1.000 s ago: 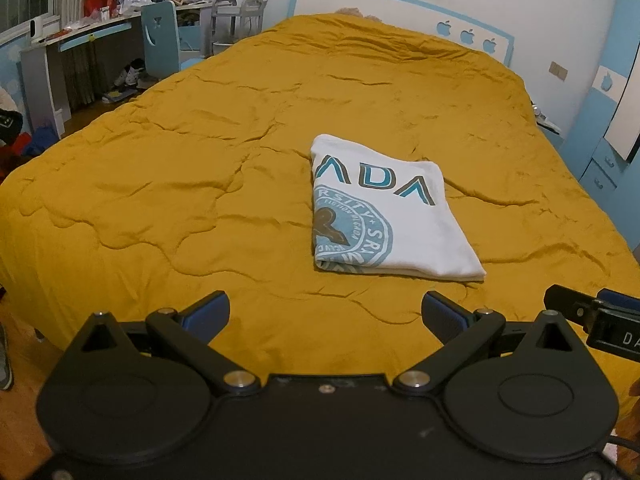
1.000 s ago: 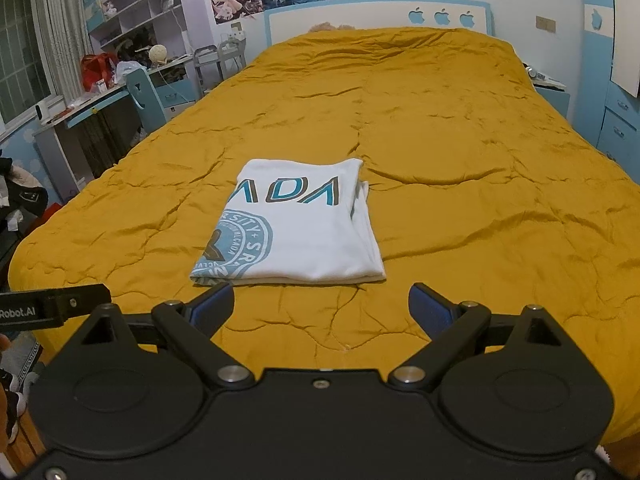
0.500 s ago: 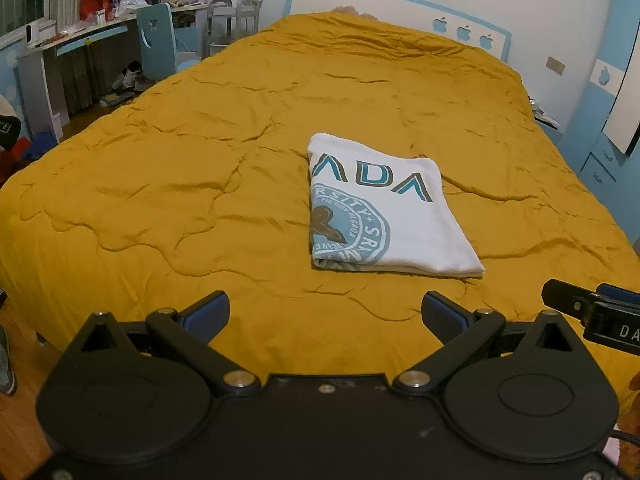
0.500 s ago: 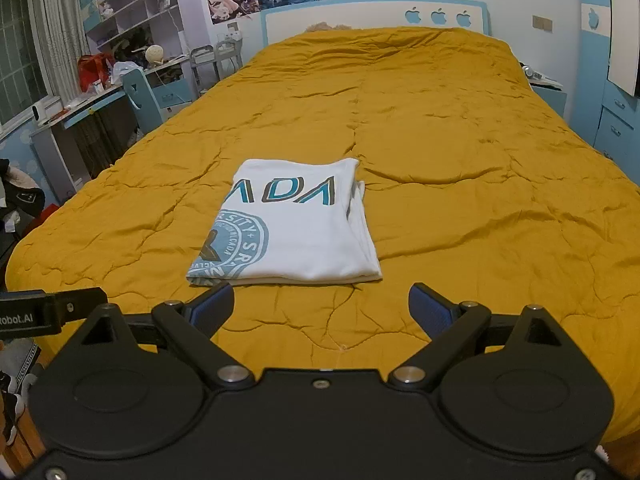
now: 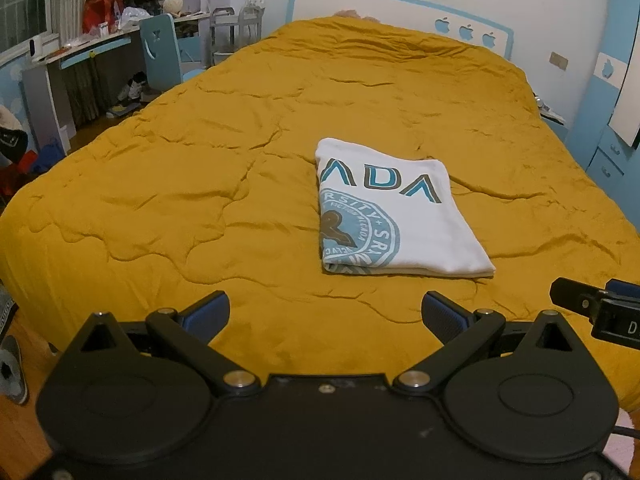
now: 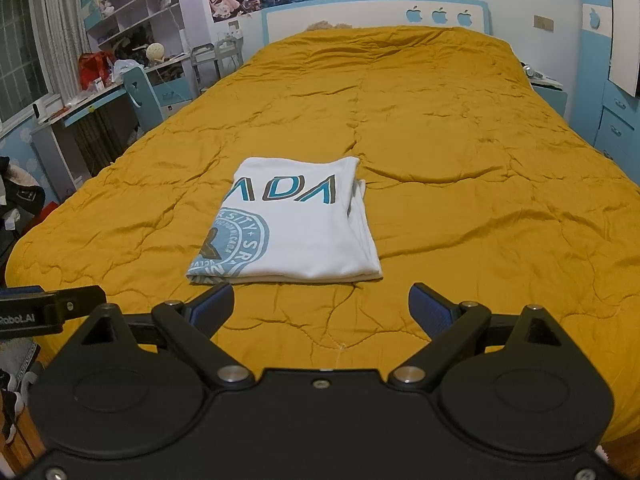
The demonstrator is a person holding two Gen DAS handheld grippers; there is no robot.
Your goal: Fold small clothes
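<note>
A white T-shirt with teal lettering and a round teal print [image 5: 396, 216] lies folded into a neat rectangle on the mustard-yellow quilt [image 5: 200, 184]; it also shows in the right wrist view [image 6: 296, 224]. My left gripper [image 5: 326, 314] is open and empty, held back over the bed's near edge, short of the shirt and a little to its left. My right gripper [image 6: 320, 308] is open and empty, just short of the shirt's near edge. The right gripper's tip shows at the right of the left wrist view [image 5: 596, 308], and the left gripper's tip at the left of the right wrist view [image 6: 52, 308].
The quilt [image 6: 460, 168] covers a wide bed with a white and blue headboard [image 6: 372, 16]. A desk [image 5: 72, 60] and blue chair [image 5: 162, 56] stand to the left, blue drawers [image 6: 616, 128] to the right. Shoes and wooden floor [image 5: 12, 364] lie beside the near left corner.
Both grippers have drifted slightly back and up from the shirt, so it sits a little further ahead. The shirt has not moved and both grippers stay open.
</note>
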